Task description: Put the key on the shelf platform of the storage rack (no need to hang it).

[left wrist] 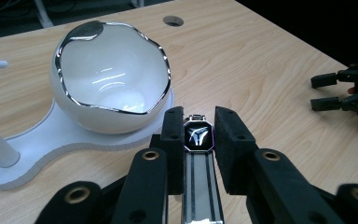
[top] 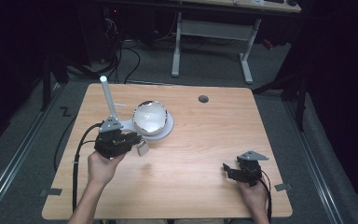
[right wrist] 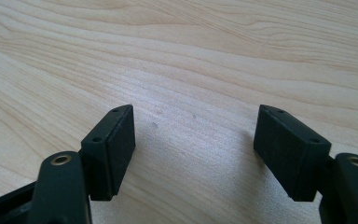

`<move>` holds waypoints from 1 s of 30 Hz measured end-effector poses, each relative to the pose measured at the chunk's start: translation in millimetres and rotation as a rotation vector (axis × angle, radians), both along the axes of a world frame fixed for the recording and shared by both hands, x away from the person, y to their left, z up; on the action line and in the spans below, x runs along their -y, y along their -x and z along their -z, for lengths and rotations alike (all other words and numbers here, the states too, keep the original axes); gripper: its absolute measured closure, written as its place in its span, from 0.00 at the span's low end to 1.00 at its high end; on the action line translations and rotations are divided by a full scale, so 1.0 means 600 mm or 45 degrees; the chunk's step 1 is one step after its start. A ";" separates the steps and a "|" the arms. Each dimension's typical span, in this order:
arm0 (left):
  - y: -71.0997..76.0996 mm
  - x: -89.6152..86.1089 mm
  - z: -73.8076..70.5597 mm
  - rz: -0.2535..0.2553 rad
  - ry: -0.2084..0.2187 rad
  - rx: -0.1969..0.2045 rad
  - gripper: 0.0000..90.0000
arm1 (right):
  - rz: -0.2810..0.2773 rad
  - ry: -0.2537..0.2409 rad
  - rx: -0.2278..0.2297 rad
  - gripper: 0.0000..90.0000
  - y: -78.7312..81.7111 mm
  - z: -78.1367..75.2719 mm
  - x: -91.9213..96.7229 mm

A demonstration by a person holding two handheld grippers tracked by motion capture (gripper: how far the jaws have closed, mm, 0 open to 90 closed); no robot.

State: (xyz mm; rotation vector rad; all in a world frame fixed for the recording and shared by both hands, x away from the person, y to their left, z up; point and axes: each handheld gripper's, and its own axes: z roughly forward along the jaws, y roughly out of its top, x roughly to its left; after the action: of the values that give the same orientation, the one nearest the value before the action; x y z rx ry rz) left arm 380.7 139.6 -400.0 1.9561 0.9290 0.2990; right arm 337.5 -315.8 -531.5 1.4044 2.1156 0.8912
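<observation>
Just beside the empty white bowl [left wrist: 112, 84], the left tool [left wrist: 198, 128] pinches a watch [left wrist: 198, 139]; the right tool [right wrist: 193, 144] is spread.

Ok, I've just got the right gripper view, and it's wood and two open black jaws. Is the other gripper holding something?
Observer: Yes. The left gripper is shut on a watch with a black face and a silvery band.
Operator: Cool! What's next to it?
Observer: A white bowl with a shiny silver rim, sitting on a flat white stand.
Operator: Does anything stick up from the stand?
Observer: A white post rises from its other end.
</observation>
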 end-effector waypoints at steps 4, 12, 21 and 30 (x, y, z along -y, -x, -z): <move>-0.011 0.004 -0.010 0.010 -0.001 0.000 0.83 | -0.001 0.000 0.000 0.33 0.000 0.000 0.000; -0.028 0.020 -0.033 0.027 0.000 0.020 0.83 | -0.002 0.002 0.001 0.33 0.000 0.000 0.000; -0.049 0.037 -0.050 0.024 -0.021 0.038 0.83 | -0.005 0.003 0.000 0.33 0.000 0.000 0.000; -0.073 0.045 -0.056 -0.008 -0.034 0.038 0.83 | -0.006 0.002 0.000 0.33 0.000 0.000 0.000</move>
State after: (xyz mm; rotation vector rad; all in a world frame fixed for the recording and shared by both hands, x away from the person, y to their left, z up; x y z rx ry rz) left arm 424.3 112.7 -366.4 1.9678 0.9163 0.3452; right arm 337.3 -315.9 -531.5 1.3995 2.1194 0.8914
